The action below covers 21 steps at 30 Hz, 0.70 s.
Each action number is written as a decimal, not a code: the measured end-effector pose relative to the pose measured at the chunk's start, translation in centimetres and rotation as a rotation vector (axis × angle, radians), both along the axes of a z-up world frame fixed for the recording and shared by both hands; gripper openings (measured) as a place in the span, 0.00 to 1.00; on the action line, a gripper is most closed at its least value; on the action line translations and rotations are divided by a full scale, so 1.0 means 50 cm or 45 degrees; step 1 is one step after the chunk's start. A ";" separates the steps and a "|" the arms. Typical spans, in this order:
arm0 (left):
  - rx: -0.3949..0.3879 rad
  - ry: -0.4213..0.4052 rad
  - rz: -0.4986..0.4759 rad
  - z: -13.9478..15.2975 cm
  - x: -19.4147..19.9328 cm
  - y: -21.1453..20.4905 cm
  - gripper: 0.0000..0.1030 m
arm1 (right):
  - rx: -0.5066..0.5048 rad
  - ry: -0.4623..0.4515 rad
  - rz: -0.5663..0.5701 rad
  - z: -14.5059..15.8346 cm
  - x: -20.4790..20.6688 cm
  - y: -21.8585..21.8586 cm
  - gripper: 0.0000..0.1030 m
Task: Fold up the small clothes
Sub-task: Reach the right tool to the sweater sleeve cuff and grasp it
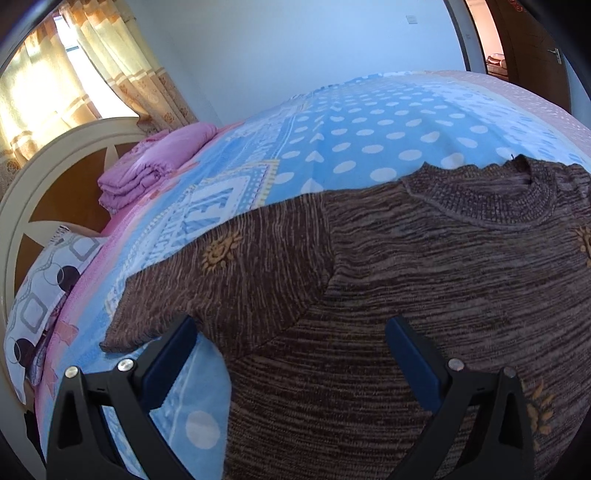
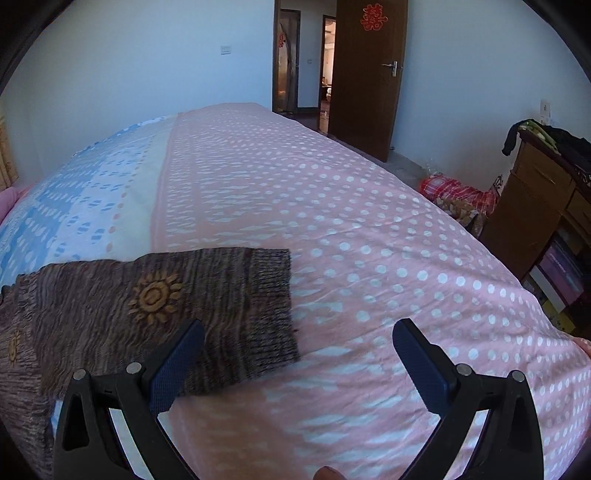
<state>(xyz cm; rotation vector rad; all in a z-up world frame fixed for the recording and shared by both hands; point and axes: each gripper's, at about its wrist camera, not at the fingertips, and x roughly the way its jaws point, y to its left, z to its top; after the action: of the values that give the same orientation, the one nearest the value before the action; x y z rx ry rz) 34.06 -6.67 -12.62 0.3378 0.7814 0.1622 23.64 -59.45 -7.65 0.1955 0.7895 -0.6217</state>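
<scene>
Left wrist view: looks across a bed toward a headboard (image 1: 55, 177) at 9 o'clock and a curtain (image 1: 92, 66) at 10 o'clock.
Sweater: brown knit sweater (image 1: 424, 295) with orange sun motifs, spread flat on the blanket (image 1: 369, 122), filling the frame from centre to 5 o'clock; round collar at 2 o'clock, one short sleeve stretched out toward 8 o'clock.
Left gripper: left gripper (image 1: 290, 336) low at 6 o'clock, jaws spread wide with nothing between them; left pad over the sleeve's lower edge and the blue blanket, right pad over the sweater body; contact with the knit cannot be judged.
Bedding: blue blanket with white dots and hearts; folded pink cover (image 1: 147, 170) at 9 o'clock near the headboard; patterned pillow (image 1: 44, 291) below it at 8 o'clock.
Right wrist view: faces down the bed toward a brown door (image 2: 369, 74) at 12 o'clock, with a red paper emblem (image 2: 375, 16) on it.
Sweater sleeve: other sleeve (image 2: 166, 306) lies flat at 8 o'clock, ribbed cuff pointing toward centre, resting on the pink dotted part of the blanket (image 2: 369, 240).
Right gripper: right gripper (image 2: 297, 338) at 6 o'clock, jaws wide apart and holding nothing; left pad above the sleeve near the cuff, right pad above bare pink blanket.
Room: wooden cabinet (image 2: 535, 206) at 3 o'clock, dark clothing (image 2: 546, 134) draped on top, red checked bundle (image 2: 458, 192) on the floor beside it.
</scene>
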 end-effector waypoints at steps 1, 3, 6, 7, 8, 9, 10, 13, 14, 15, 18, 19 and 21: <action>-0.005 0.008 0.002 -0.001 0.002 0.001 1.00 | 0.019 0.006 -0.009 -0.004 0.004 -0.012 0.98; -0.015 0.018 0.005 -0.002 0.008 0.001 1.00 | 0.071 0.018 -0.013 -0.015 0.017 -0.037 0.89; -0.029 0.027 0.029 -0.003 0.018 0.007 1.00 | 0.190 0.047 -0.002 -0.038 0.033 -0.061 0.68; -0.037 0.033 0.038 -0.004 0.022 0.011 1.00 | 0.201 0.056 0.003 -0.045 0.038 -0.060 0.68; -0.045 0.042 0.047 -0.007 0.025 0.014 1.00 | 0.181 0.062 0.011 -0.047 0.040 -0.057 0.68; -0.051 0.056 0.059 -0.011 0.029 0.018 1.00 | 0.162 0.070 0.029 -0.047 0.044 -0.051 0.62; -0.059 0.068 0.063 -0.015 0.032 0.020 1.00 | 0.161 0.069 0.046 -0.048 0.047 -0.048 0.56; -0.077 0.074 0.060 -0.018 0.030 0.023 1.00 | 0.189 0.074 0.138 -0.045 0.063 -0.030 0.20; -0.080 0.075 0.058 -0.018 0.030 0.024 1.00 | 0.175 0.094 0.151 -0.041 0.069 -0.021 0.15; -0.080 0.079 0.054 -0.020 0.030 0.023 1.00 | 0.163 0.110 0.158 -0.039 0.076 -0.013 0.11; -0.083 0.082 0.043 -0.023 0.029 0.022 1.00 | 0.161 0.094 0.177 -0.022 0.082 0.003 0.10; -0.092 0.088 0.040 -0.024 0.030 0.023 1.00 | 0.144 0.081 0.184 -0.011 0.082 0.012 0.09; -0.134 0.101 0.042 -0.026 0.033 0.033 1.00 | 0.128 0.047 0.197 0.013 0.080 0.028 0.09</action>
<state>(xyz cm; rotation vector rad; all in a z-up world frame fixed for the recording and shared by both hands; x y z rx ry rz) 35.69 -5.00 -13.90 0.2327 0.8707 0.1386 27.63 -58.05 -6.99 0.2133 0.8635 -0.4409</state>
